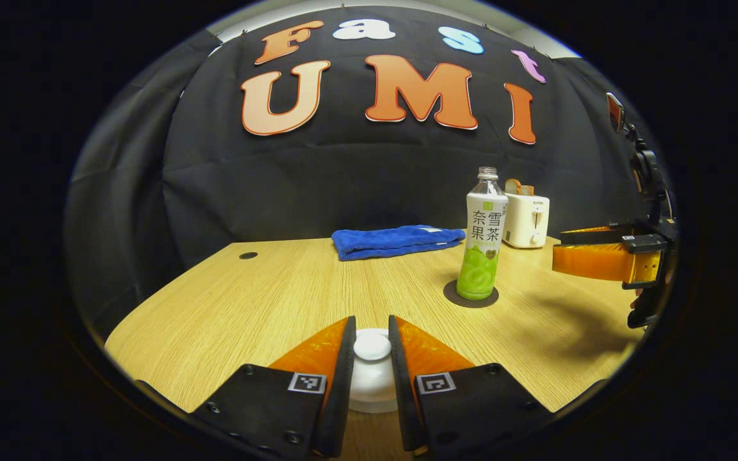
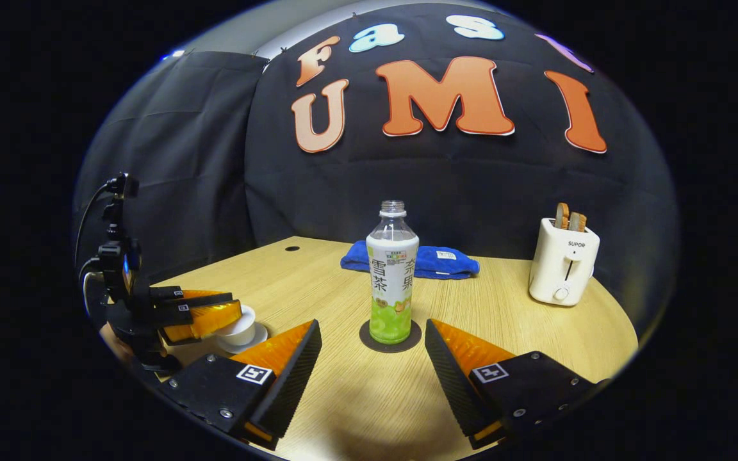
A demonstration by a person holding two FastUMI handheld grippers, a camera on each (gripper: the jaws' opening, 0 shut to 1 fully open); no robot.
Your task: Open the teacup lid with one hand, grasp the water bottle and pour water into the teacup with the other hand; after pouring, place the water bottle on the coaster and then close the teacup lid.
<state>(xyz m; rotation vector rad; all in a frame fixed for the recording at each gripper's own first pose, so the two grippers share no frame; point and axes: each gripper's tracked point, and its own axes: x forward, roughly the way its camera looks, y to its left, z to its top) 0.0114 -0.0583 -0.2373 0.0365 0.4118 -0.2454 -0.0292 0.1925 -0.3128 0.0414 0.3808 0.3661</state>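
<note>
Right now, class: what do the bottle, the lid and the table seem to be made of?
Bottle: clear plastic, probably; see-through neck, printed wrap.
Lid: likely glazed ceramic; smooth, white, faint sheen.
Table: wood or wood-look laminate; pale straight grain, matte.

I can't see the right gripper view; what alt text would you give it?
An uncapped water bottle stands on a dark coaster on a wooden table, with the open right gripper in front of it. At left, the left gripper is at a white teacup; behind are a blue towel and a toaster.
</note>
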